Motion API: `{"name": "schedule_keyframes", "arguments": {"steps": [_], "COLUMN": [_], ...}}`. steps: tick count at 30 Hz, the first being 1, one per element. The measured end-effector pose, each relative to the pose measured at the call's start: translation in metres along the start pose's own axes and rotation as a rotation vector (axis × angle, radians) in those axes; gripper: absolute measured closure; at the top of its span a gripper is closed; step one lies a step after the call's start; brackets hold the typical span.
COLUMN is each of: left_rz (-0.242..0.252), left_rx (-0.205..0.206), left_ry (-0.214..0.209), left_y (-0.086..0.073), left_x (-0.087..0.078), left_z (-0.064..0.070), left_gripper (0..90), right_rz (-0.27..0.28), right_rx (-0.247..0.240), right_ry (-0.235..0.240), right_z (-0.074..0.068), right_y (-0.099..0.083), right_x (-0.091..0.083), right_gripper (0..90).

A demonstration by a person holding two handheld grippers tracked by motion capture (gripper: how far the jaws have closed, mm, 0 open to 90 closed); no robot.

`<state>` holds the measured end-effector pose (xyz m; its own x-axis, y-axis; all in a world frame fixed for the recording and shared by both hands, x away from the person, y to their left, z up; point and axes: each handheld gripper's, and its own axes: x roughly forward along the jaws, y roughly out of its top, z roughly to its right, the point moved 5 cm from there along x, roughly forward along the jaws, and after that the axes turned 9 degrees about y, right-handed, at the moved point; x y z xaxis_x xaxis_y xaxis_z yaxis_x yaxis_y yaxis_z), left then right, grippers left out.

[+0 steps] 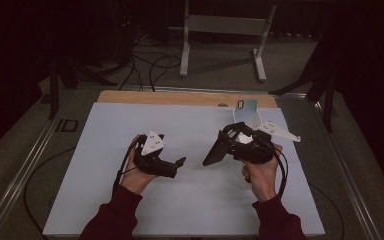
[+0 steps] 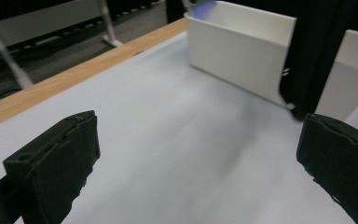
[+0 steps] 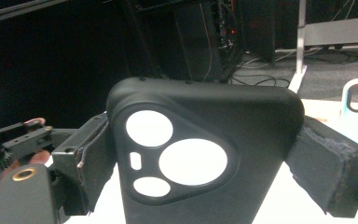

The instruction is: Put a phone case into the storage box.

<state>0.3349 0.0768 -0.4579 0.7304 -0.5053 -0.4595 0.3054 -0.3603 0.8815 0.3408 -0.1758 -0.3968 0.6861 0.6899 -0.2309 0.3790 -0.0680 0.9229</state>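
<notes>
Now | my right tongs (image 1: pixel 219 150) pinching black phone case (image 3: pixel 200 154) above tabletop (image 1: pixel 190 200) centre | left tongs (image 1: pixel 177 167) spread, empty | white box (image 2: pixel 242 51) at one o'clock, placement pending

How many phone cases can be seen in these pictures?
2. A black soft phone case with round camera cut-outs is clamped in the right gripper. A pale bluish case stands at the table's far edge. Others may be hidden in the white box.

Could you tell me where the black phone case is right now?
The black phone case is clamped in the right gripper, above the table's right half, just before the white box.
</notes>
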Motion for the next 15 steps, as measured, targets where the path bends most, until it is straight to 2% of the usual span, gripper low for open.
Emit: {"name": "schedule_keyframes", "arguments": {"steps": [6, 15], "left_rz": [0.006, -0.014], "left_rx": [-0.021, -0.045], "left_ry": [0.055, 0.141], "left_y": [-0.012, -0.033], "left_x": [-0.012, -0.027], "left_z": [-0.017, -0.039], "left_gripper": [0.0, 0.0], "right_rz": [0.007, 0.029], "right_rx": [-0.008, -0.017], "right_ry": [-0.016, -0.053], "right_z": [0.005, 0.018], "right_y": [0.004, 0.015], "right_x": [0.001, 0.000], "right_gripper": [13.8, 13.9]}}
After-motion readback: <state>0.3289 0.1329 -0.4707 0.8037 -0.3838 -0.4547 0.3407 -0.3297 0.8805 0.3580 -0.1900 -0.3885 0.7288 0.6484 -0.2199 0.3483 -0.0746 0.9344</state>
